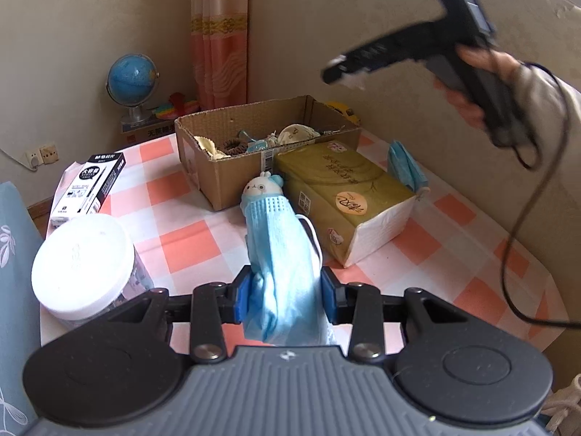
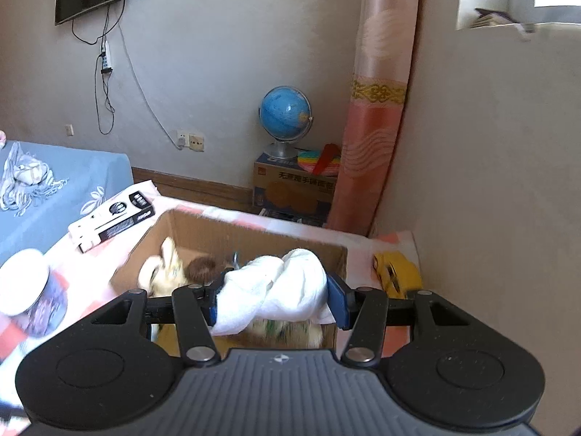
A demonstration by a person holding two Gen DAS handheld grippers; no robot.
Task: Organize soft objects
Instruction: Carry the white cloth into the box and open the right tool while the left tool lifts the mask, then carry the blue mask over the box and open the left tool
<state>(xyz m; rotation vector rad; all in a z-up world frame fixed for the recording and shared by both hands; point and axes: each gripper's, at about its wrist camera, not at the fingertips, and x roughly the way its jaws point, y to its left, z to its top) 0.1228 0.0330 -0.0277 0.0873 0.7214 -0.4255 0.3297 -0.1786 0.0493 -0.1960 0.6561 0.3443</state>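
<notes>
While clamped between the blue pads, light-blue pleated face mask (image 1: pixel 281 272) bunched in left gripper (image 1: pixel 285 296), white ear loop (image 1: pixel 313 234) trailing on its right side. Held above the orange-and-white checked tablecloth (image 1: pixel 189 250). Just beyond the mask: small white-and-blue bunny-faced soft toy (image 1: pixel 263 194), standing in front of the open brown cardboard box (image 1: pixel 225 178); contact between mask and toy cannot be told from this view.

Inside the box, left wrist view: pale yellow cloth (image 1: pixel 207 145), brown hair tie (image 1: pixel 232 147), a cream plush piece (image 1: pixel 297 132) — other small items too tangled to name. Olive-green tissue pack with white end (image 1: pixel 341 196) touching the box's near right corner. Second folded blue mask (image 1: pixel 403 163) beyond the pack, near the beige wall. White-lidded round plastic jar (image 1: pixel 81 265) at the near left; black-and-white pen carton (image 1: pixel 89 187) behind it. Blue desk globe (image 1: pixel 132 80) on a carton in the corner.

Right gripper (image 2: pixel 276 299) clenched on a crumpled white cloth (image 2: pixel 279 287), held directly over the box (image 2: pixel 203 230) — cloth above the box's near half, not yet resting on the contents. Below it, blurred yellowish plush (image 2: pixel 163 269) and a brown round item (image 2: pixel 201 269). Yellow toy car (image 2: pixel 395 272) on the table right of the box. In the left wrist view, same gripper (image 1: pixel 341 71) seen raised high at the upper right, motion-blurred.
</notes>
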